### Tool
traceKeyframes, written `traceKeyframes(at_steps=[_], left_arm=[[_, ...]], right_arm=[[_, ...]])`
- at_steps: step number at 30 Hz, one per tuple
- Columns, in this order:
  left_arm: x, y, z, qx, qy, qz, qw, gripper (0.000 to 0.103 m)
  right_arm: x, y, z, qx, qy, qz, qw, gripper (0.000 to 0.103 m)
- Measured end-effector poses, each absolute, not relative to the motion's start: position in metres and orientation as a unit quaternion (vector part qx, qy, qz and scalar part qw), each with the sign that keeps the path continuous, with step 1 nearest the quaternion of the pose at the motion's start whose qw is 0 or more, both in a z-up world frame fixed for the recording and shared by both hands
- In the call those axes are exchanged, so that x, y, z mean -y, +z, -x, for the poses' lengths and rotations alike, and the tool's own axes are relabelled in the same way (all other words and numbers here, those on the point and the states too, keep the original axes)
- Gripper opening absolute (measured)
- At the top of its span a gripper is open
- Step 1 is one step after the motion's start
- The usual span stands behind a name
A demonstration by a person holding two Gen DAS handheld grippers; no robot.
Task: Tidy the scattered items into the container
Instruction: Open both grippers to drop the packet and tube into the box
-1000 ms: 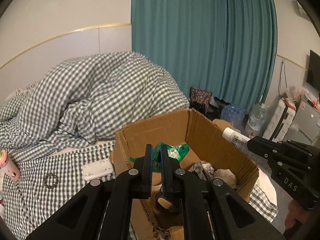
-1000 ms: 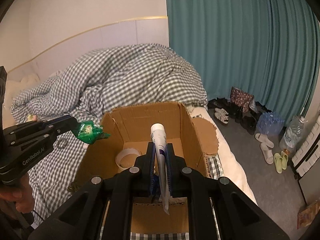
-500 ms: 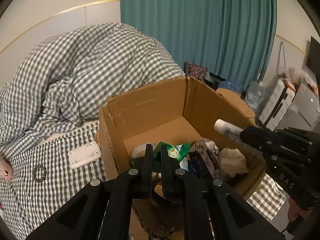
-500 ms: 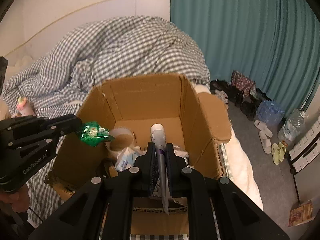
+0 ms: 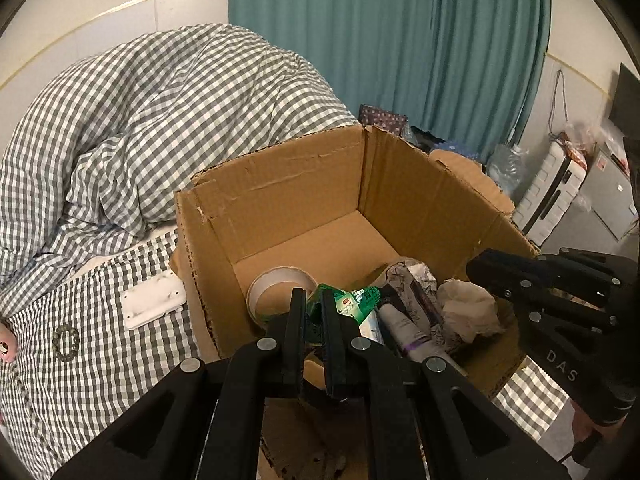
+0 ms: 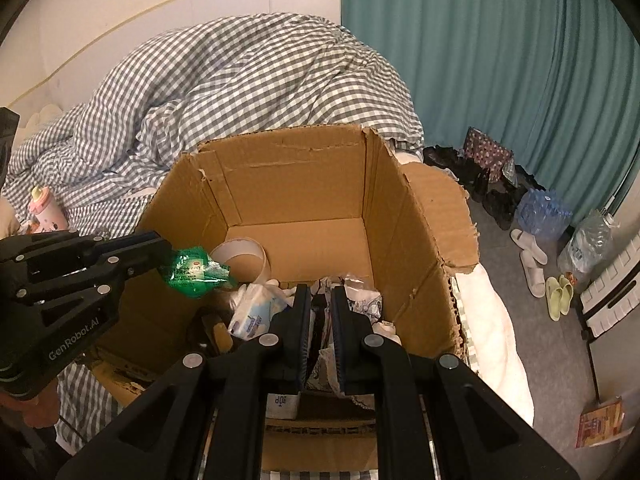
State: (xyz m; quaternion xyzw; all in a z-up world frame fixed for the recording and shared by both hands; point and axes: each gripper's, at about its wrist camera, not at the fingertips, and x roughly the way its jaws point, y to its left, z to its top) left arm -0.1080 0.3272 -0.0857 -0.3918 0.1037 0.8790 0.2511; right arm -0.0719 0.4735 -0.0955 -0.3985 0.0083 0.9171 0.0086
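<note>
1. Your left gripper (image 5: 313,296) pinches a crumpled green wrapper (image 6: 194,267) between its fingertips, over the near left part of the open cardboard box (image 5: 280,196)
2. Your right gripper (image 6: 321,294) has its jaws pressed close together, tips low inside the box among the clutter; in the right wrist view nothing shows clearly between the pads, so you cannot tell from these views whether anything is pinched
3. A white and purple tube (image 5: 404,330) lies on the heap in the box, just beside your left fingertips
4. Also in the box: a roll of tape (image 5: 280,288) against the left wall, a tissue pack (image 6: 254,314), crumpled paper (image 5: 468,310) and a printed wrapper (image 5: 408,276)
5. The box sits on a gingham bedsheet (image 5: 100,372), with the piled duvet (image 6: 240,80) behind it
6. Left outside on the sheet: a white plastic plate (image 5: 154,300), a small ring-shaped trinket (image 5: 65,342) and a pink bottle (image 6: 46,212)
</note>
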Motion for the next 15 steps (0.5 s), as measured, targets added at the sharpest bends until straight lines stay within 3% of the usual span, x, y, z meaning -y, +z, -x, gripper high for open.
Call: traceKeyframes(at_steps=[4,7,9,10,11,14,15], left_arm=[[-0.328,-0.083,0.106,-0.107,0.88,0.388,0.251,0.007],[-0.328,-0.08,0.103,-0.111,0.885,0.381,0.245,0.02],[-0.327,-0.075,0.1,-0.112,0.888,0.373,0.244,0.038],[-0.326,-0.072,0.098,-0.112,0.892,0.366,0.242,0.057],[-0.324,-0.068,0.095,-0.113,0.896,0.356,0.239,0.067],[-0.32,-0.054,0.086,-0.112,0.908,0.331,0.232,0.078],[-0.318,-0.049,0.084,-0.113,0.911,0.323,0.228,0.082]], right_arm=[[-0.472,-0.086,0.064,-0.007,0.927,0.374,0.011,0.01],[-0.473,-0.077,0.059,-0.009,0.934,0.357,0.014,0.013],[-0.474,-0.069,0.054,-0.011,0.94,0.339,0.022,0.037],[-0.475,-0.064,0.05,-0.013,0.944,0.328,0.025,0.044],[-0.475,-0.059,0.047,-0.016,0.948,0.317,0.027,0.054],[-0.474,-0.044,0.036,-0.016,0.958,0.285,0.034,0.059],[-0.473,-0.04,0.033,-0.015,0.961,0.275,0.037,0.067]])
